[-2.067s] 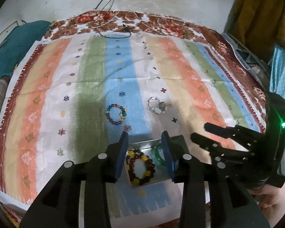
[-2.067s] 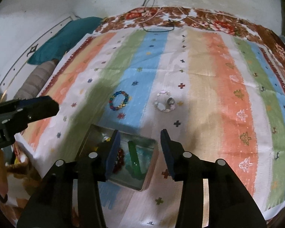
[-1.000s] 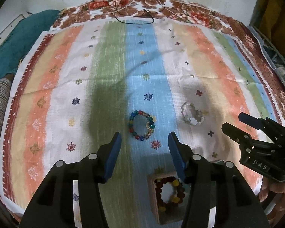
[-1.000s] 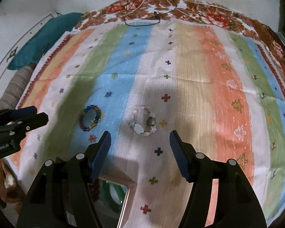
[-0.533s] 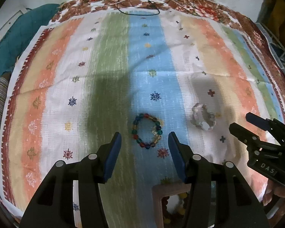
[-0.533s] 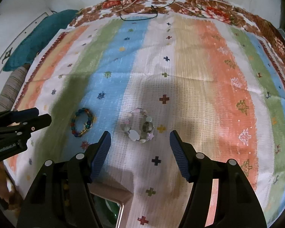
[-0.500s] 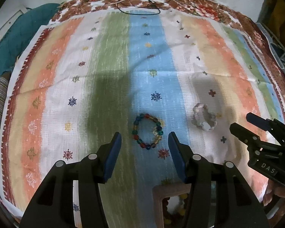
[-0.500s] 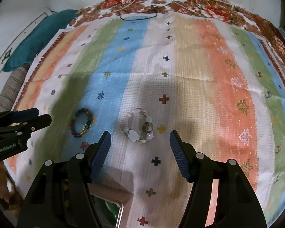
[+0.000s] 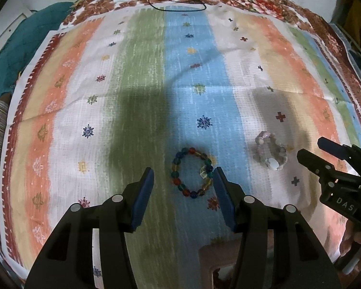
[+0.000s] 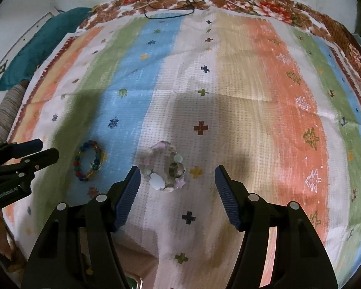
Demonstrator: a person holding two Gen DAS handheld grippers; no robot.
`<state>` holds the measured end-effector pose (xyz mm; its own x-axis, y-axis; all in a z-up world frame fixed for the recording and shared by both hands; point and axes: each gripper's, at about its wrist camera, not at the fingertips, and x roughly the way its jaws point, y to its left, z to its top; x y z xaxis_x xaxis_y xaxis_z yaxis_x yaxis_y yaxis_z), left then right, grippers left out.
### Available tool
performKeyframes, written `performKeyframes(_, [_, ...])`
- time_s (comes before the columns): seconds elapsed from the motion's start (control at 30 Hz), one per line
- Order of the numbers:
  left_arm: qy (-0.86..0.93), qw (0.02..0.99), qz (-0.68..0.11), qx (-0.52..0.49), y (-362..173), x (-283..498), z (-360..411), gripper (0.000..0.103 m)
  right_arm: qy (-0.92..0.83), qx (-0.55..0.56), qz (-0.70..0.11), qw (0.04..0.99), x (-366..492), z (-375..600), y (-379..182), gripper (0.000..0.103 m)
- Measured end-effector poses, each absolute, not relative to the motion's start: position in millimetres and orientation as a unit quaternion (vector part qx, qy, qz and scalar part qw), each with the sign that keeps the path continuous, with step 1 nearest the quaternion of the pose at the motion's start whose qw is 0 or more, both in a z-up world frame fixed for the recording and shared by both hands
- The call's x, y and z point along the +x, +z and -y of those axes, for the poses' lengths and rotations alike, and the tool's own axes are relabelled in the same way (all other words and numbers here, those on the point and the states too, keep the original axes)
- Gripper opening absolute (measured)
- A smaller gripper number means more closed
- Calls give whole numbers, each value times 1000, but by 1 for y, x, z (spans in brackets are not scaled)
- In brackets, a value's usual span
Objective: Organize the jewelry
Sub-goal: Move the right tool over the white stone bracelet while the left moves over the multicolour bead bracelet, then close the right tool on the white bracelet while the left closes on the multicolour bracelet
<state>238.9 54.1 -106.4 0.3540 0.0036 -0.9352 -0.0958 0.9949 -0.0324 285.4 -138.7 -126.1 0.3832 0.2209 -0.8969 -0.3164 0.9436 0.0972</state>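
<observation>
Bracelets lie flat on the striped cloth (image 9: pixel 142 77): the colored one (image 9: pixel 193 172) between my spread left tongs (image 9: pixel 183 183), the pale one (image 10: pixel 164 168) just beside my released right tongs (image 10: pixel 177 181). Bare cloth stretches ahead; the box (image 9: pixel 208 252) sits nearest me.

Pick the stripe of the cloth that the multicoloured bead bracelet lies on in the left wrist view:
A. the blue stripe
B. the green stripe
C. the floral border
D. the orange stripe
A: the multicoloured bead bracelet lies flat on the blue stripe of the striped cloth, just ahead of the open left gripper, while the pale bracelet sits apart on the whitish stripe to its right.
</observation>
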Motion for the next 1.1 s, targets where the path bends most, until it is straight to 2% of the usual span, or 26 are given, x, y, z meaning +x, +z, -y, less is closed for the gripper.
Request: performKeyframes(1.1, [40, 797, -601, -34, -149, 273, -69, 51, 137, -101, -562, 809, 322, 119, -166, 64])
